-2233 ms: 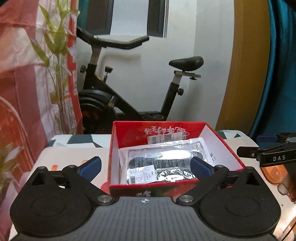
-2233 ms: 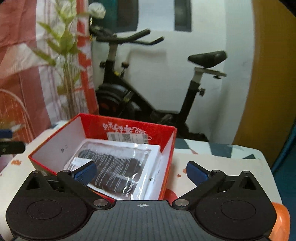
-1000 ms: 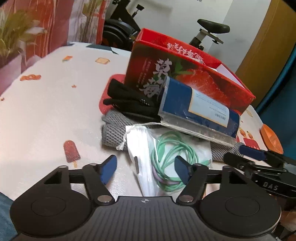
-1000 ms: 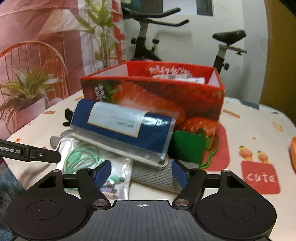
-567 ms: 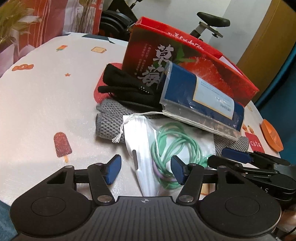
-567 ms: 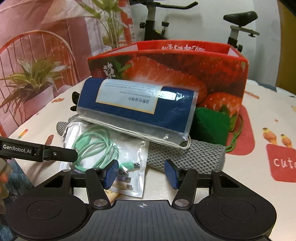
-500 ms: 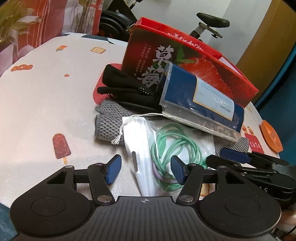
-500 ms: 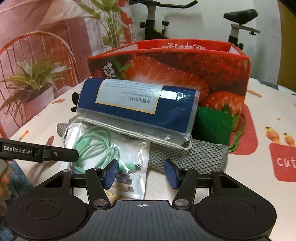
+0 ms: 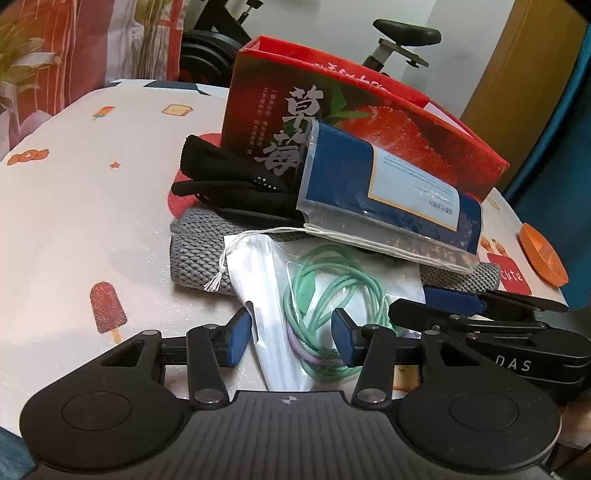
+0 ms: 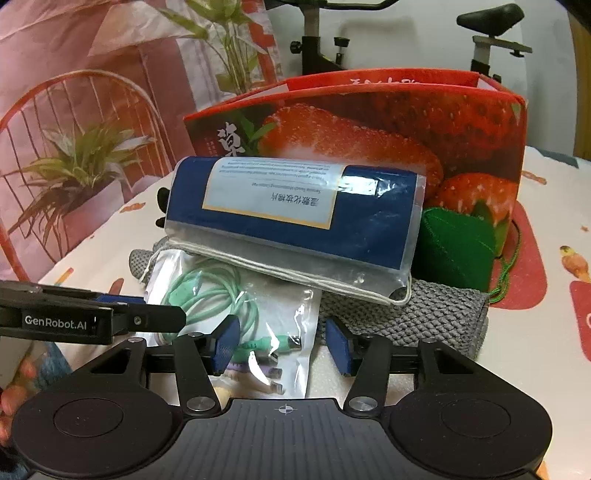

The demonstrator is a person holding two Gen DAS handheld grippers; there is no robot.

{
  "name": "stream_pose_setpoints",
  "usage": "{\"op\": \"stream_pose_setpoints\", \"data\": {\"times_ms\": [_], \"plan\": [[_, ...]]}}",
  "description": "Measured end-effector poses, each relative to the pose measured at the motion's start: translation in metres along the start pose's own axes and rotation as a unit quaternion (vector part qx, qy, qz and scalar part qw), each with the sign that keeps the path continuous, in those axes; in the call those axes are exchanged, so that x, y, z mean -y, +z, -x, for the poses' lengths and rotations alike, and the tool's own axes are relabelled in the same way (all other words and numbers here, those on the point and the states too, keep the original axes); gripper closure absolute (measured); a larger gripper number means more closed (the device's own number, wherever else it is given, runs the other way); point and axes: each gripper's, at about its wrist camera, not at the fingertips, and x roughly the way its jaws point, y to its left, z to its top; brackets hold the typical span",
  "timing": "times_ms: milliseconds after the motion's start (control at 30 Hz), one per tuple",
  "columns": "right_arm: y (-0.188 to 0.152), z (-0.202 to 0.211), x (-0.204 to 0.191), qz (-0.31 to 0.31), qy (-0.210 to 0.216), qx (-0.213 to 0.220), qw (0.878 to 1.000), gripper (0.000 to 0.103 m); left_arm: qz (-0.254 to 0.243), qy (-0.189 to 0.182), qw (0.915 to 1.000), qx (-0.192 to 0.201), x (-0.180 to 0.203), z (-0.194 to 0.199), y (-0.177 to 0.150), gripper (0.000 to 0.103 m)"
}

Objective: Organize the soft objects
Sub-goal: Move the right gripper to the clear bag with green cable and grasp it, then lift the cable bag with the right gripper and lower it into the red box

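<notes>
A clear bag of coiled green cables (image 9: 317,295) (image 10: 229,299) lies at the front of a pile before the red strawberry box (image 9: 369,122) (image 10: 369,129). My left gripper (image 9: 290,338) straddles the bag's near end, jaws closing, pads not pressing it. My right gripper (image 10: 281,343) straddles the connector end of the same bag, jaws also closing, no grip showing. Behind it a blue packet in clear wrap (image 9: 384,199) (image 10: 295,218) rests on a grey knitted cloth (image 9: 195,258) (image 10: 406,310). A black fabric piece (image 9: 229,181) and a green pouch (image 10: 458,251) lean by the box.
An orange dish (image 9: 541,258) sits at the table's right edge. The printed tablecloth (image 9: 92,184) runs out to the left. An exercise bike (image 9: 402,33), a potted plant (image 10: 77,166) and a red wire chair (image 10: 92,96) stand beyond the table. A hand (image 10: 11,398) shows low left.
Both grippers came down from above the open box to the pile in front of it. Their jaws have narrowed over the cable bag.
</notes>
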Motion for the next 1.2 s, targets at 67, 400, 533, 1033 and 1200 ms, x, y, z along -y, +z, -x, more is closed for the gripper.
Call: {"op": "stream_pose_setpoints", "data": {"times_ms": [67, 400, 533, 1033, 1200], "plan": [[0.000, -0.001, 0.001, -0.009, 0.004, 0.001, 1.000, 0.061, 0.004, -0.010, 0.9999, -0.001, -0.001, 0.001, 0.000, 0.061], [-0.003, 0.012, -0.002, -0.016, 0.031, -0.019, 0.999, 0.071, 0.015, -0.036, 0.9990, -0.024, -0.001, 0.004, -0.004, 0.061], [-0.007, 0.019, -0.003, -0.015, 0.034, -0.034, 0.999, 0.074, 0.014, -0.045, 0.9984, -0.033, 0.001, 0.004, -0.005, 0.061], [-0.016, 0.048, -0.013, 0.019, 0.035, -0.046, 0.998, 0.083, 0.015, -0.052, 0.9983, -0.024, 0.005, 0.018, -0.008, 0.074], [-0.012, 0.060, -0.013, 0.018, 0.040, -0.031, 0.999, 0.083, 0.003, -0.065, 0.9978, -0.005, 0.008, 0.031, -0.007, 0.074]]}}
